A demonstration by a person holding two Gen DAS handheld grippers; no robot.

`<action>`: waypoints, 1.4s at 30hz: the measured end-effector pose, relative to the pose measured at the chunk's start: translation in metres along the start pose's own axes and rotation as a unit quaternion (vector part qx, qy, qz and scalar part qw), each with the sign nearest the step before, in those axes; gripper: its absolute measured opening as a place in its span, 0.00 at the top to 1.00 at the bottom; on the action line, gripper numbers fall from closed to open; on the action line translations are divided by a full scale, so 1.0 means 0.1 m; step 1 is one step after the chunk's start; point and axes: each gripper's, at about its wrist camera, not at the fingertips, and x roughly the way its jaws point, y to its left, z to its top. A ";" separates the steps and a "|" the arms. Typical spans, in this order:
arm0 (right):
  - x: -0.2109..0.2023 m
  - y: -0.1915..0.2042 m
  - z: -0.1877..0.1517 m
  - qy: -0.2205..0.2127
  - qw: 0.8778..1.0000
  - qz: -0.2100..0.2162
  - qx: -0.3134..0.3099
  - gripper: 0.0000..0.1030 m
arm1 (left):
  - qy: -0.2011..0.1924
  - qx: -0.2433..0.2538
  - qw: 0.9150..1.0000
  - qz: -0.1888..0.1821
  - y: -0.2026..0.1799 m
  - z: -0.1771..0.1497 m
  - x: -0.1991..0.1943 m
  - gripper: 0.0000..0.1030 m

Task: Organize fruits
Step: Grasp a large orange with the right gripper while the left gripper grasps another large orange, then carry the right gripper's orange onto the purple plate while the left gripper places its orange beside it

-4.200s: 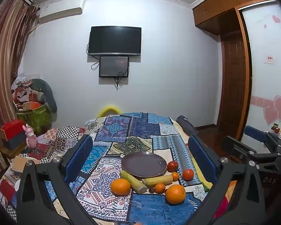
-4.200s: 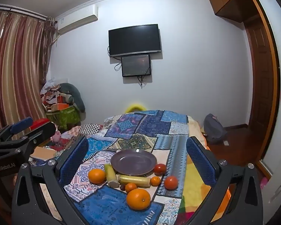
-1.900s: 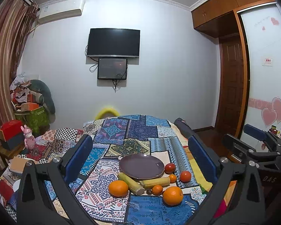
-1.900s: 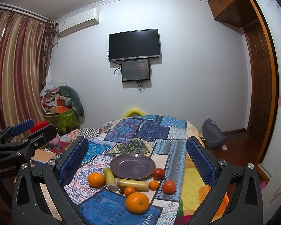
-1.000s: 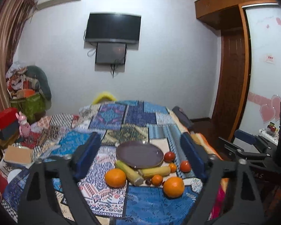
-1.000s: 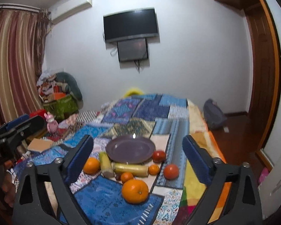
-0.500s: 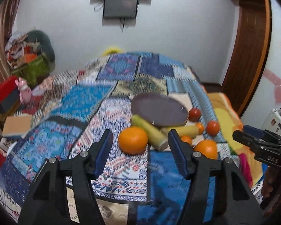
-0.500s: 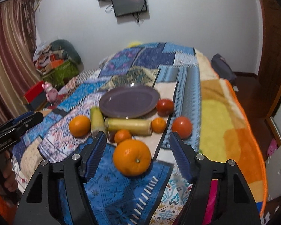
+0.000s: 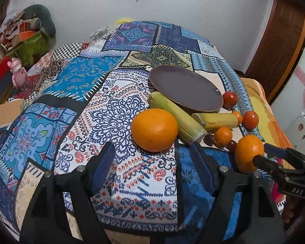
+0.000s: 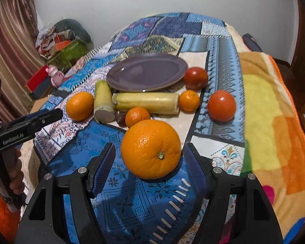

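Bed point(image 10: 264, 105): covered by a patchwork quilt of printed cotton panels, blue, white and orange; a fleece blanket in yellow and orange blocks lies along its right side.

Plate point(image 10: 146, 71): round, shallow, smooth purple glaze, flat on the quilt behind the fruit.

Two sugarcane pieces: pale yellow-green cylinders with cut fibrous ends. One point(image 10: 146, 101) lies with its long axis left-right along the plate's near rim; the other point(image 10: 102, 99) points from the plate toward the camera.

Large orange point(image 10: 150, 148): round, pebbled peel, stem scar facing the camera, on a blue panel. Right claw point(image 10: 150, 162) straddles it, ribbed blue pads clear on both sides; released.

Second large orange point(image 9: 154, 130): just ahead of the left claw point(image 9: 152, 162), whose jaws are opening, nothing between them.

Two tomatoes point(image 10: 221, 105), point(image 10: 195, 78): glossy red, right of the plate.

Two mandarins point(image 10: 189, 100), point(image 10: 137, 117): small, dimpled, near the cane ends.
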 end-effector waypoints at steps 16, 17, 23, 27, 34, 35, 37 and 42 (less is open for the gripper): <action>0.25 -0.04 -0.02 0.029 0.999 0.012 -0.004 0.34 | 0.042 -0.008 0.999 0.001 0.03 0.18 0.56 0.25; 0.24 -0.05 -0.03 0.028 1.000 0.014 -0.003 0.34 | 0.041 -0.010 0.999 0.002 0.03 0.19 0.58 0.26; 0.25 -0.09 -0.01 0.024 0.999 0.020 0.008 0.34 | 0.054 -0.009 0.998 -0.019 0.04 0.22 0.65 0.36; 0.22 -0.09 -0.01 0.021 1.000 0.018 0.011 0.35 | 0.050 0.000 0.999 -0.014 0.01 0.19 0.61 0.37; 0.12 -0.12 0.03 0.007 1.000 0.011 0.014 0.35 | 0.036 0.007 0.999 -0.018 0.00 0.16 0.43 0.37; 0.10 -0.13 0.04 0.003 1.000 0.010 0.015 0.35 | 0.033 0.009 0.999 -0.016 -0.01 0.16 0.39 0.37; 0.06 -0.13 0.07 -0.005 1.000 0.008 0.016 0.35 | 0.027 0.008 0.999 -0.017 -0.02 0.19 0.33 0.37; -0.04 -0.13 0.21 -0.027 1.000 0.003 0.010 0.35 | 0.005 0.008 1.000 -0.020 -0.05 0.29 0.16 0.37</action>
